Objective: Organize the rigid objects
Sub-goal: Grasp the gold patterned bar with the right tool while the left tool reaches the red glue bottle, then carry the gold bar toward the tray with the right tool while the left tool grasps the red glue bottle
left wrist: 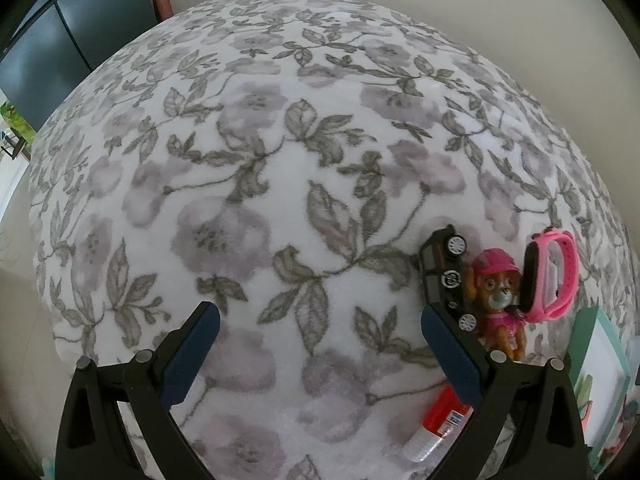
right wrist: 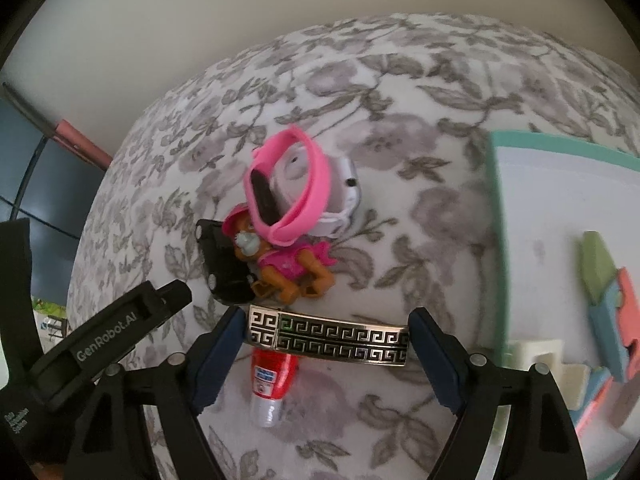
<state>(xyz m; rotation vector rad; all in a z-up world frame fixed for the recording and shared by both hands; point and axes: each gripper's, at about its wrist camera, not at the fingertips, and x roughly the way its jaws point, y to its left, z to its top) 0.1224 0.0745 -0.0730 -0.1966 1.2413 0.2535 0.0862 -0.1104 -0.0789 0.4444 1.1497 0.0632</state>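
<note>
Bed with floral blanket (left wrist: 280, 152); right tool (right wrist: 326, 340) clamped endwise on 1 metal key-pattern bar (right wrist: 328, 339), just before the toy cluster: black car (right wrist: 218, 268), pup figure (right wrist: 280, 264), pink band (right wrist: 296, 184); red tube (right wrist: 272, 380) beneath; left tool (left wrist: 320, 340) apart, empty.

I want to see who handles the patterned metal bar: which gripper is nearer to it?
Right. The right gripper has the patterned metal bar spanning its two fingers; the left gripper hangs open over bare blanket beside the toy pile.
</note>
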